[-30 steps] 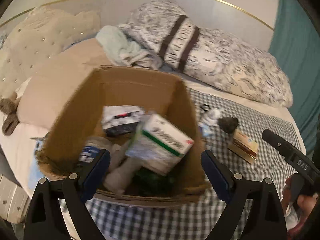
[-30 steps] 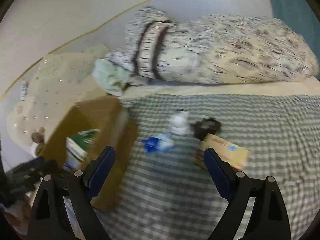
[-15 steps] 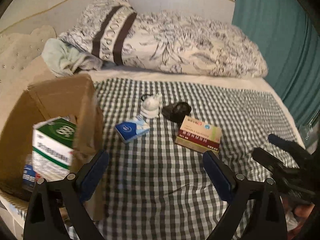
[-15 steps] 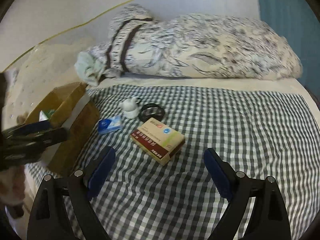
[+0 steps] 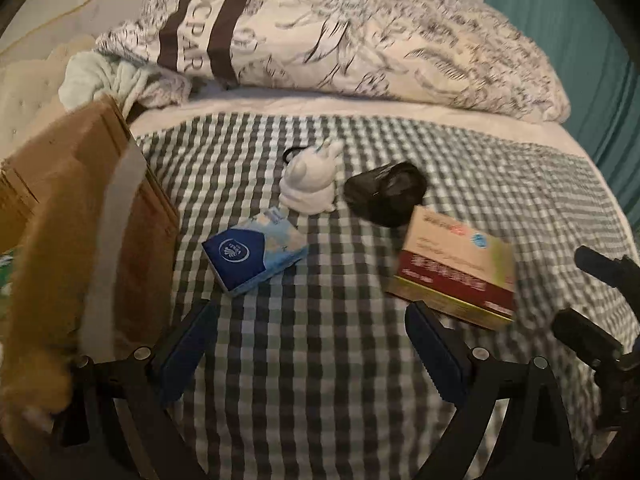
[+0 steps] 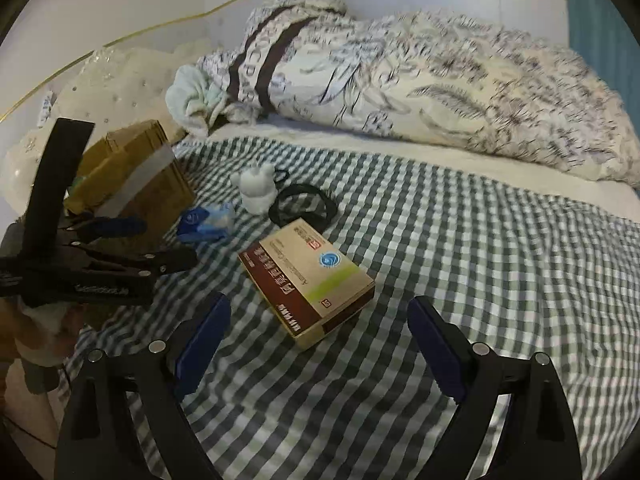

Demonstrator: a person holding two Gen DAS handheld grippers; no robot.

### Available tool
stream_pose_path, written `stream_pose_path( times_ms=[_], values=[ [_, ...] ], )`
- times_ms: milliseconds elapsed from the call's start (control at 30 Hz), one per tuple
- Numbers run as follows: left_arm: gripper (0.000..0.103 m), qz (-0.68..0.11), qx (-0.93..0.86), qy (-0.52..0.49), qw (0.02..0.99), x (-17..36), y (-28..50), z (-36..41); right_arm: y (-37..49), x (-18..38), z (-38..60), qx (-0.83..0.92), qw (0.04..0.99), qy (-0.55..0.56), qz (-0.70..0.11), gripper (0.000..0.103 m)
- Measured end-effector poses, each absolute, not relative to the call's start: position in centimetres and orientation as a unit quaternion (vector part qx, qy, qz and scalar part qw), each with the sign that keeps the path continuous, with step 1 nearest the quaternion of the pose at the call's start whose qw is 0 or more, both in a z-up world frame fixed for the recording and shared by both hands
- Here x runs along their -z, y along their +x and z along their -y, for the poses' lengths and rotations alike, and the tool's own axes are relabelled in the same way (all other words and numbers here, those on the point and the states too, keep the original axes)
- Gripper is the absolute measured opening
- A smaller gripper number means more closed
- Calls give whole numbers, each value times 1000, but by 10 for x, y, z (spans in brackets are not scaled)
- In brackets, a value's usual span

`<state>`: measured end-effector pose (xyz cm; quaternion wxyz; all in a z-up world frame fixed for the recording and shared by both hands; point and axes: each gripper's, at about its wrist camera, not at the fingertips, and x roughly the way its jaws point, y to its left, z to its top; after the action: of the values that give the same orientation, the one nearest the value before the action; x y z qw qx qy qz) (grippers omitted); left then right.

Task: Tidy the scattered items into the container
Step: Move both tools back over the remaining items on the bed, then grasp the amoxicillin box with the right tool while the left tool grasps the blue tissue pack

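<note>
left gripper (image 5: pixel 310 344): we've got the jaws spread wide, nothing in them, hovering over the checked blanket (image 5: pixel 320 400)
right gripper (image 6: pixel 318 344): same deal, wide apart and empty, over the blanket just short of the medicine box
medicine box (image 6: pixel 308 280): tan and maroon, lying flat near the middle of the blanket
tissue pack (image 5: pixel 254 256): blue, sits between the cardboard box and the medicine box, touching neither
white figurine (image 5: pixel 310 184): upright behind the tissue pack
black bundle (image 5: pixel 386 196): just beside the figurine, right up against the medicine box's far end
cardboard box (image 5: pixel 92 220): on the left edge, some green stuff peeking inside
quilt (image 5: pixel 360 40): bunched up at the back
</note>
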<state>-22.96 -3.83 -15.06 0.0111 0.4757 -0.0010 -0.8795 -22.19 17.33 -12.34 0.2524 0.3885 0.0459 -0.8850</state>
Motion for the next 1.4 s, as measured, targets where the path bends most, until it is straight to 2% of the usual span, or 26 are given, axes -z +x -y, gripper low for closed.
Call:
stream_pose_path(
  times_ms=[200,367,600,800,833,1067,1133,1200,1400],
  values=[
    [97,-51,872,486,32,169,-255,57,-242,140,-151,870,283,383,-124,90],
    [97,-91,864,493,44,175,-271,69,-256,150,-134,860,325,363,-152,90],
    [97,-83,850,513,86,191,-291,68,-267,172,-124,862,326,360,-146,90],
    [97,-84,851,507,109,195,-295,69,-254,184,-108,862,307,352,-199,88],
    [97,-87,851,505,114,197,-297,70,-253,185,-107,864,300,352,-198,84],
    [97,-100,852,495,135,209,-310,75,-235,182,-118,874,279,372,-141,83],
    [92,-98,853,497,123,211,-310,76,-227,182,-120,876,272,374,-136,83],
    [81,-102,855,495,119,208,-307,81,-223,180,-120,876,267,380,-131,83],
    [79,-97,859,493,102,202,-290,77,-221,176,-128,875,230,416,-87,83]
  ],
)
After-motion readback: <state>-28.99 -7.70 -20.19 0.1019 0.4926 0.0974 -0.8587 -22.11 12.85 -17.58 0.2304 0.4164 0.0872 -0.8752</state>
